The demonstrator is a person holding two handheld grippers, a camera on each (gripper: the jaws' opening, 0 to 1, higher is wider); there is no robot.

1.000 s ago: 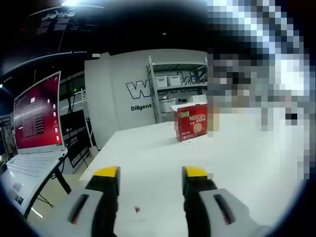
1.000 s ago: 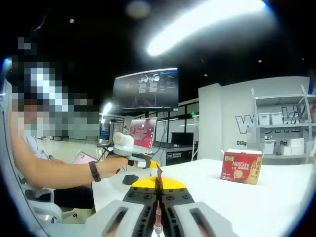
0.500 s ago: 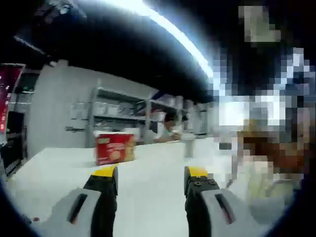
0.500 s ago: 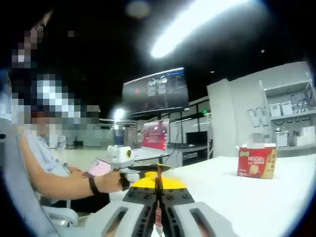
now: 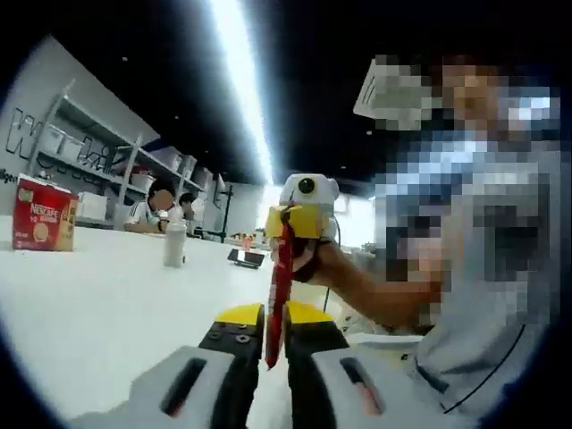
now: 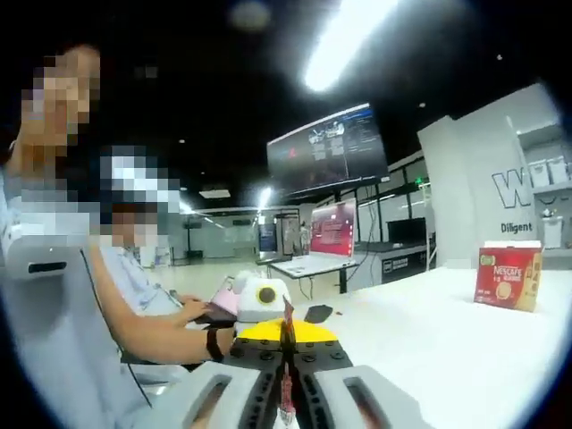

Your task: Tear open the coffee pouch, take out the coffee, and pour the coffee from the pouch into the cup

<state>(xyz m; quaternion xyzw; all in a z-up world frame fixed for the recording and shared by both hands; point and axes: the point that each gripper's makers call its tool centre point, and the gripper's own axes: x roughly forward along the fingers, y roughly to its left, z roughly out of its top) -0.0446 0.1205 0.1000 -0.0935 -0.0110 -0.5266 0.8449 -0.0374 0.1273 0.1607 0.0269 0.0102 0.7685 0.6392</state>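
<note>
Left gripper view — a white table (image 5: 89, 295) is seen, with shelving and a ceiling light strip behind. One red coffee box (image 5: 40, 214), one white cup (image 5: 175, 244). The left gripper (image 5: 275, 315) is closed narrowly around the lower end of one red coffee pouch (image 5: 280, 295); the right gripper (image 5: 299, 223) is clamped on its top. Half a second ago the jaws stood wide and bare.

Right gripper view — the same table (image 6: 447, 340), with two monitors behind. The pouch (image 6: 286, 357) is pinched upright in the right gripper (image 6: 286, 332), as before; the box (image 6: 508, 277) sits far right.
</note>
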